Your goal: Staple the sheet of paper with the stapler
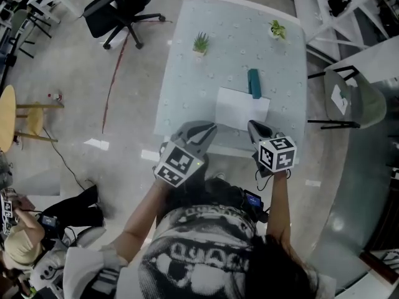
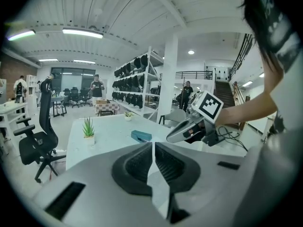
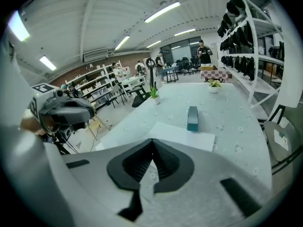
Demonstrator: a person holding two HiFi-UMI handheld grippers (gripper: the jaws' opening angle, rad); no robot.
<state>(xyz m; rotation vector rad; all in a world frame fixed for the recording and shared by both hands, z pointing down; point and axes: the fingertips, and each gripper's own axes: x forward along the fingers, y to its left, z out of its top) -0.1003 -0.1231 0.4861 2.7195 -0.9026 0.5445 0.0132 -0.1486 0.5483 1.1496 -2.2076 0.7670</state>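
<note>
A white sheet of paper (image 1: 242,108) lies flat on the pale flowered table (image 1: 187,86), with a teal stapler (image 1: 254,83) resting at its far right corner. Both grippers hover at the table's near edge, short of the sheet. My left gripper (image 1: 210,128) is shut and empty, its jaws meeting in the left gripper view (image 2: 154,144). To its right, my right gripper (image 1: 252,125) is also shut with nothing in it (image 3: 153,141). The right gripper view shows the paper (image 3: 182,135) and the stapler (image 3: 192,118) just ahead. In the left gripper view the stapler (image 2: 141,136) sits beyond the jaws.
Two small potted plants (image 1: 201,42) (image 1: 277,28) stand at the table's far side. A black office chair (image 1: 121,8) is off the far left corner, and a grey chair (image 1: 352,98) is at the right. A person (image 1: 25,242) crouches on the floor at lower left.
</note>
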